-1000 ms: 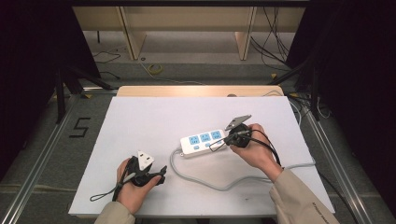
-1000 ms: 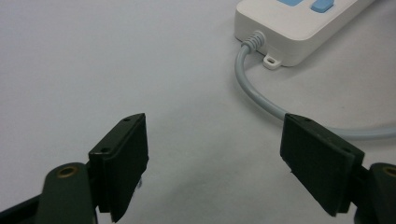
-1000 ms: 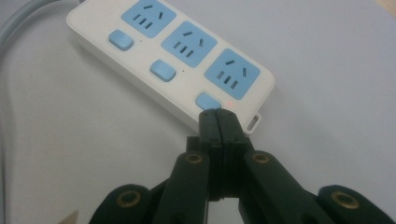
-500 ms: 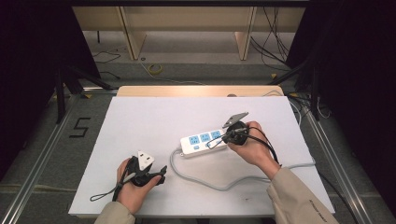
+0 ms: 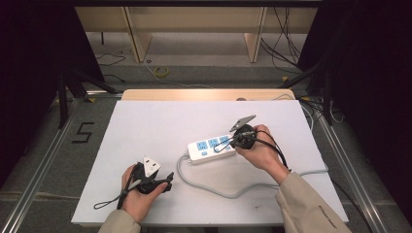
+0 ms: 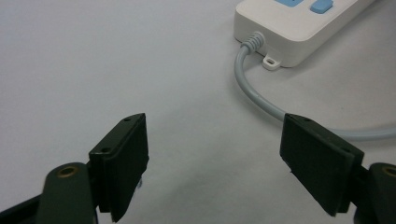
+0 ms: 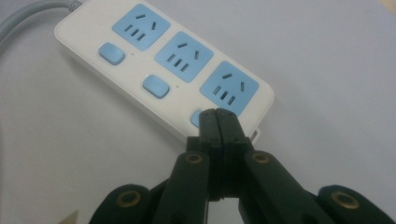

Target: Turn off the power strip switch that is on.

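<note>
With the right gripper (image 7: 218,122) clenched on nothing over the end switch (image 7: 197,118) of the power strip (image 5: 214,148) mid-counter and the left gripper (image 6: 215,163) released, the light strip could be skidded by an off-centre press.

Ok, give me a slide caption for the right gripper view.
Shut right gripper tips over the end switch of a white three-socket power strip.
</note>
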The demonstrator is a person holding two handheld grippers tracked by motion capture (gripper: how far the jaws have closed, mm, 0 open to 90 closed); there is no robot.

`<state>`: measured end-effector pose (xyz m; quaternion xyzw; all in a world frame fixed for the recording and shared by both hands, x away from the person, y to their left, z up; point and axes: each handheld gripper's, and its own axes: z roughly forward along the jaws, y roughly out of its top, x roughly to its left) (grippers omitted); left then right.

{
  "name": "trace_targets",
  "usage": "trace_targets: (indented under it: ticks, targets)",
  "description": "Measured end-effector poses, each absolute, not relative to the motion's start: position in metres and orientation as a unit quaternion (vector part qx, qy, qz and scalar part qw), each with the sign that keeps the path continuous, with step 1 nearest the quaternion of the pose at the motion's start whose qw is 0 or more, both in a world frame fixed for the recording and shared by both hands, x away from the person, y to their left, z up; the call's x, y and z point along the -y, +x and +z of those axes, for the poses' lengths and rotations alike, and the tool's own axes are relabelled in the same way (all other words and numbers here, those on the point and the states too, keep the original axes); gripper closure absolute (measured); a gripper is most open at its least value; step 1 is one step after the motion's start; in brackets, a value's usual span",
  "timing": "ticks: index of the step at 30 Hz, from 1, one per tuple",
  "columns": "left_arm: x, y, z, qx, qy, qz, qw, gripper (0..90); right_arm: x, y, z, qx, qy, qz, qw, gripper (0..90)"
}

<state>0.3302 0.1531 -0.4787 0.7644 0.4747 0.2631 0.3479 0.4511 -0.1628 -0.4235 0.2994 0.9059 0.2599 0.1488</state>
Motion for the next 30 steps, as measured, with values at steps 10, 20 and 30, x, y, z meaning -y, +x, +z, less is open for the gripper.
trace_targets:
  ticks: [10, 20, 30]
  targets:
    - [-0.153, 0.33, -0.479, -0.474, 0.764, 0.264, 0.349, 23.7, 0.159, 0.454, -0.423, -0.907, 0.3, 0.257, 0.148, 90.0]
    - [-0.153, 0.33, -0.479, -0.473, 0.766, 0.263, 0.348, 23.7, 0.156, 0.459, -0.424, -0.908, 0.297, 0.256, 0.146, 90.0]
    - [-0.153, 0.33, -0.479, -0.473, 0.765, 0.263, 0.349, 23.7, 0.152, 0.463, -0.425, -0.91, 0.3, 0.25, 0.14, 90.0]
